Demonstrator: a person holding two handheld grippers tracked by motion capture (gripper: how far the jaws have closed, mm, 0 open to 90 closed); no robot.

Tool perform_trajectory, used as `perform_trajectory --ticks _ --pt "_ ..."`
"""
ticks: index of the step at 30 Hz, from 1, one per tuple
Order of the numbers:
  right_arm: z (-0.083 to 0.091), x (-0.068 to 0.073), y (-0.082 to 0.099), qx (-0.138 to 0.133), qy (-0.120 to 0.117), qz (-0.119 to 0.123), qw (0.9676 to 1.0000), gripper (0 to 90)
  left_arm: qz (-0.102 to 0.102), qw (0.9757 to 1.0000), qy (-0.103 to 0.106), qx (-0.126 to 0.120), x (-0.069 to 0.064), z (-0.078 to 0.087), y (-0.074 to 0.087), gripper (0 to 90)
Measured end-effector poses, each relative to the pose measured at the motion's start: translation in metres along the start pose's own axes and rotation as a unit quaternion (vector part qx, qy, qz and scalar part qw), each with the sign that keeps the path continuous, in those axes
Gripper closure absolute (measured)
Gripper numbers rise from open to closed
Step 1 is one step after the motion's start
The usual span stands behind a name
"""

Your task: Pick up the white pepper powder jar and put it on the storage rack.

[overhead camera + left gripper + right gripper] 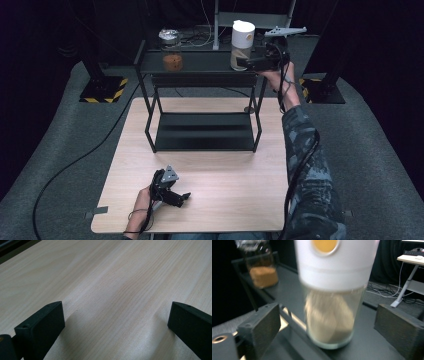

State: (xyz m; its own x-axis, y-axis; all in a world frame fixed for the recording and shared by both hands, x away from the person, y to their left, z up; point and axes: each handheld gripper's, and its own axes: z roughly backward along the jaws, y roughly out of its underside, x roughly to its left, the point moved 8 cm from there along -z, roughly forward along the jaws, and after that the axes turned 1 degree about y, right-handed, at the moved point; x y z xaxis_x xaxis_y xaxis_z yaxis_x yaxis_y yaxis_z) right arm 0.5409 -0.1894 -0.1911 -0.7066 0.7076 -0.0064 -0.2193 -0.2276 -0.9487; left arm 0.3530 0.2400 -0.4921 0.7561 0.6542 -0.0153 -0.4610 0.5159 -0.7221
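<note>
Dark carpet surrounds your wooden tabletop (230,185). Your right gripper (329,322) is spread wide around the white-lidded jar (333,302) on the black shelf (200,62), pads clear of it. Your left gripper (116,320) gapes empty above the tabletop.

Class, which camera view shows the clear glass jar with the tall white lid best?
The right gripper view: the clear glass jar with the tall white lid stands close, its pale contents visible. The high view shows it small on the black shelf.

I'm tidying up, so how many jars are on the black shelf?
2: a white-lidded jar at the right of the shelf top, by the right gripper, and a brown-filled jar at its left. None seems hidden.
</note>
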Motion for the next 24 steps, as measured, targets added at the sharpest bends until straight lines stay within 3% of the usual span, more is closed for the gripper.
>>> perform_trajectory --ticks 12,24 --pt "0.041 0.027 0.023 0.047 -0.018 0.063 0.9968 0.0 0.000 1.0000 0.000 0.000 0.000 0.000 0.000 0.3" --pt "0.069 0.054 0.090 0.087 -0.032 0.090 0.9917 0.0 0.000 1.0000 0.000 0.000 0.000 0.000 0.000 0.3"
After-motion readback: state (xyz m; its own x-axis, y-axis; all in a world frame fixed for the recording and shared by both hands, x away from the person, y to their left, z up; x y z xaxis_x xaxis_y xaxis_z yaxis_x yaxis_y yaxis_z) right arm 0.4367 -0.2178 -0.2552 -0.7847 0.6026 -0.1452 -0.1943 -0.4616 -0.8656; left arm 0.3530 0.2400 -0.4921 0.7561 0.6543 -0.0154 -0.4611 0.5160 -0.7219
